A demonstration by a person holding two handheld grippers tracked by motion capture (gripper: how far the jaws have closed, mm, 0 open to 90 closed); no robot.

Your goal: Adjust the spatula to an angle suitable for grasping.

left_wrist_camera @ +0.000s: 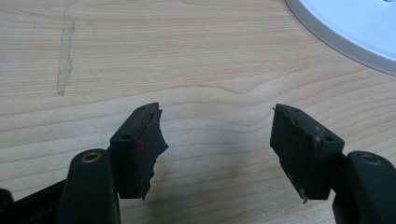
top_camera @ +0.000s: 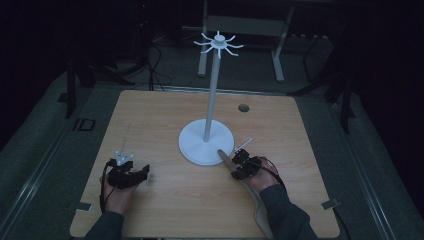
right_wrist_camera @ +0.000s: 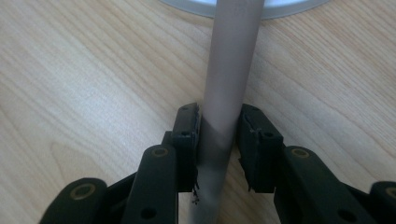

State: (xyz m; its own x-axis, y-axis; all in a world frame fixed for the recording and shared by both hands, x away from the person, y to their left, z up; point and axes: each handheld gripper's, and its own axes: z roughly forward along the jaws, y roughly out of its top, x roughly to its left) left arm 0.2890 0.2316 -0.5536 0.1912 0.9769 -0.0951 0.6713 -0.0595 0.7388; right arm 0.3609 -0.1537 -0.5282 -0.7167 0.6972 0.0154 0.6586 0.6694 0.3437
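White stand point(top_camera: 206, 141) mid-table, open wood point(top_camera: 150, 120) around

Stand point(top_camera: 206, 142) mid-table point(top_camera: 150, 210); left gripper point(top_camera: 145, 172) near-left, right gripper point(top_camera: 239, 161) beside its base.

A dim room is seen: grey floor point(top_camera: 45, 130) around the pale wooden surface point(top_camera: 150, 120), dark cables point(top_camera: 155, 70) and a metal frame point(top_camera: 240, 30) beyond.

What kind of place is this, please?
Probably a lab or recording workspace, not a home: a bare wooden table, cables on the floor, a metal frame behind, and a white hook stand.
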